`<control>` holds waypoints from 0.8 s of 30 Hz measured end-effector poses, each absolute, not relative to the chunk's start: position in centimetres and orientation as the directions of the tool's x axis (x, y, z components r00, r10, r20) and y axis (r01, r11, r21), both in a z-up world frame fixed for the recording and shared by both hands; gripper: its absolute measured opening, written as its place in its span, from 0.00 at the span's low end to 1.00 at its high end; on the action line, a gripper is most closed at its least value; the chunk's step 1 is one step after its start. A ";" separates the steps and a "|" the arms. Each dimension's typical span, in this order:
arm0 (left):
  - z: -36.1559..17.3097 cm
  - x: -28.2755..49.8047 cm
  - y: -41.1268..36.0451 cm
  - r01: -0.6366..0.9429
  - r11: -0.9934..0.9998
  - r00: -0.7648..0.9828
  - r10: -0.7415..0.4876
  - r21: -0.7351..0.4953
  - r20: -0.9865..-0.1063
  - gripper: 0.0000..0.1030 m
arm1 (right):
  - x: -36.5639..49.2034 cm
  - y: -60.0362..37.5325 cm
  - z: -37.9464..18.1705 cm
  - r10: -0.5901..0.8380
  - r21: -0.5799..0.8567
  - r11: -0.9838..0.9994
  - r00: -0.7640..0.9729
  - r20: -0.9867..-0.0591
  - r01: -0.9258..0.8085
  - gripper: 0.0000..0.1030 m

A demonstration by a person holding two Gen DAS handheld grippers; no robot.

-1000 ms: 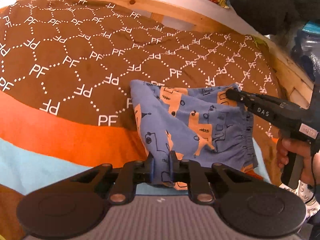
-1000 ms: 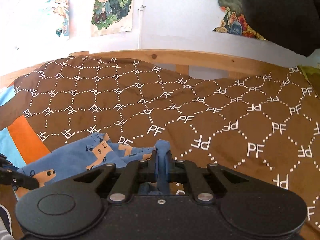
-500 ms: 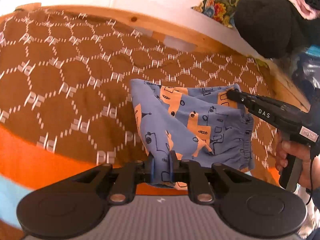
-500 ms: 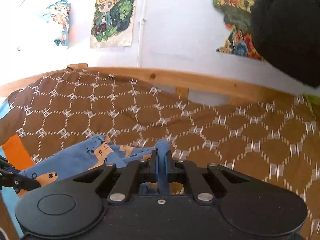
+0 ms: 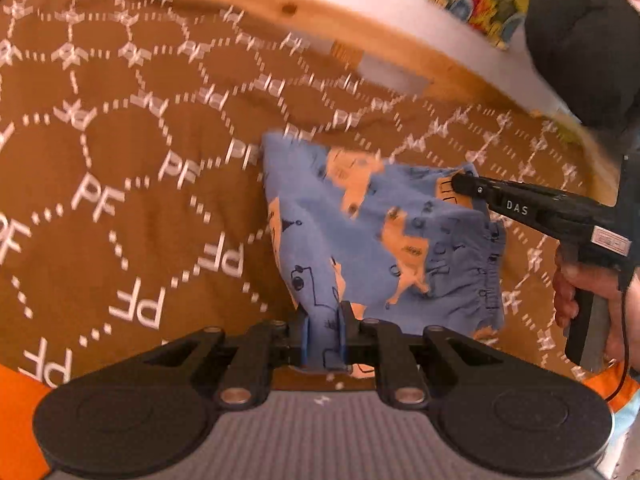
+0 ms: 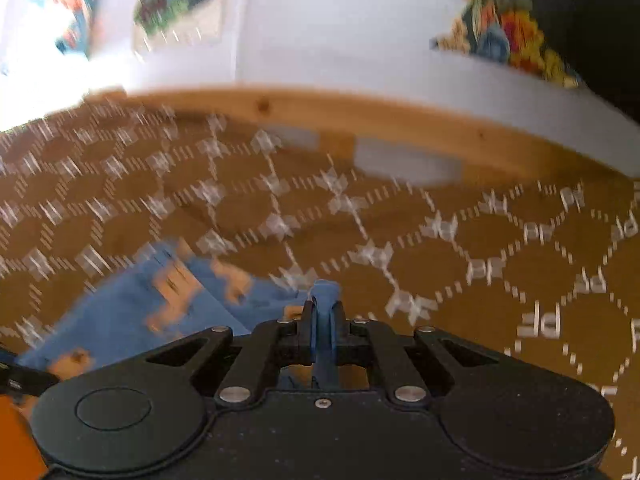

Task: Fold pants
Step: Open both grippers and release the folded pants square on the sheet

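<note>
- The blue printed pants [image 5: 384, 240] hung between the two grippers, just above the brown patterned bedspread [image 5: 120, 184] on the bed, near its wooden frame [image 6: 360, 116].
- The left gripper [image 5: 322, 332] was nearly closed, pinching a bunched edge of the fabric; the right gripper [image 6: 322, 332] was clamped tighter on another corner by the elastic waistband [image 5: 490, 276].
- Compared with a second before, both hands had carried the garment across the bed toward the headboard side: the orange and pale-blue bands of the spread had slid almost out of the left view, and everything was streaked with motion blur.
- The grips themselves looked unchanged.
- I judged this a carrying stroke, either bringing one end over the other or shifting the pants to lay them flat; the fold was not yet set down.
</note>
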State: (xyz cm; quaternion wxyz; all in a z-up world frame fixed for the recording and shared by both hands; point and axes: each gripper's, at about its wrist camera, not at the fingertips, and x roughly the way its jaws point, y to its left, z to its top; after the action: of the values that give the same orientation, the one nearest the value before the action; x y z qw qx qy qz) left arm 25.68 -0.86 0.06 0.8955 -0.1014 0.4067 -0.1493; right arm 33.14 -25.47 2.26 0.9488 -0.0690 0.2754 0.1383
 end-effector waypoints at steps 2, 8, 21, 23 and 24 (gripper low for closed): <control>-0.6 25.7 -0.7 0.182 0.935 0.619 -0.349 -0.304 -0.704 0.16 | 33.6 -26.2 1.3 0.202 -0.026 0.965 0.803 -0.560 -0.261 0.13; -1.3 25.4 0.4 0.140 0.941 0.622 -0.325 -0.307 -0.713 0.41 | 31.0 -27.1 1.6 0.145 -0.061 0.978 0.854 -0.500 -0.201 0.50; -1.7 24.3 0.2 0.100 0.972 0.634 -0.227 -0.213 -0.739 0.69 | 27.5 -27.1 -0.6 0.074 -0.124 0.978 0.838 -0.540 -0.166 0.79; -1.7 24.4 0.1 0.093 0.974 0.634 -0.218 -0.206 -0.742 0.74 | 27.4 -27.1 -0.5 0.072 -0.129 0.977 0.836 -0.543 -0.168 0.81; -1.6 24.3 0.1 0.090 0.975 0.632 -0.213 -0.203 -0.745 0.76 | 27.2 -27.1 -0.2 0.072 -0.133 0.977 0.840 -0.538 -0.169 0.83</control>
State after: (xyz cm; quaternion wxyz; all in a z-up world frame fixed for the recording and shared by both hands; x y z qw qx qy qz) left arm 24.34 0.08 -1.58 0.9004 -0.0735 0.4205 -0.0841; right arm 27.18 -27.09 -0.22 0.9552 -0.0876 0.2756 0.0631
